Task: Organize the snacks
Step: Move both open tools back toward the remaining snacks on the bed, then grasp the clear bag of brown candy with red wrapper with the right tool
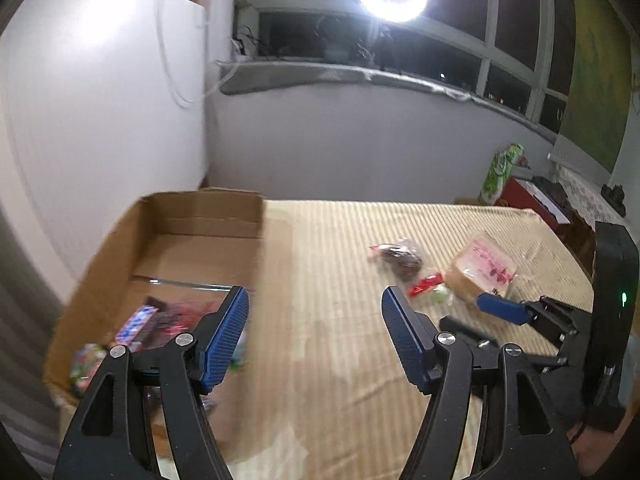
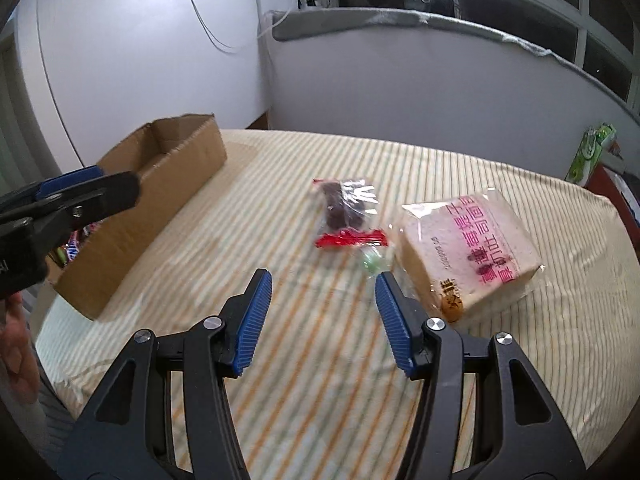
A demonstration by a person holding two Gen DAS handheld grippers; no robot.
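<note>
An open cardboard box [image 1: 200, 216] [image 2: 160, 184] stands on the left of the striped table, with several colourful snack packs [image 1: 160, 320] inside. My left gripper [image 1: 315, 294] hangs open over the box's right wall and holds nothing. On the cloth lie a clear bag of dark snacks [image 2: 344, 204], a red packet [image 2: 352, 238], a small green candy [image 2: 370, 260] and a wrapped loaf of sliced bread [image 2: 468, 248]. My right gripper [image 2: 322, 276] is open and empty, just short of the candy and left of the bread. One of its blue pads [image 1: 502, 309] shows beside the bread [image 1: 480, 268].
The striped cloth [image 2: 320, 380] covers the whole table, which ends near a white wall and window sill behind. A green package [image 2: 592, 152] and a red box [image 1: 528, 196] stand beyond the far right corner. A hand [image 2: 12, 332] shows at the left edge.
</note>
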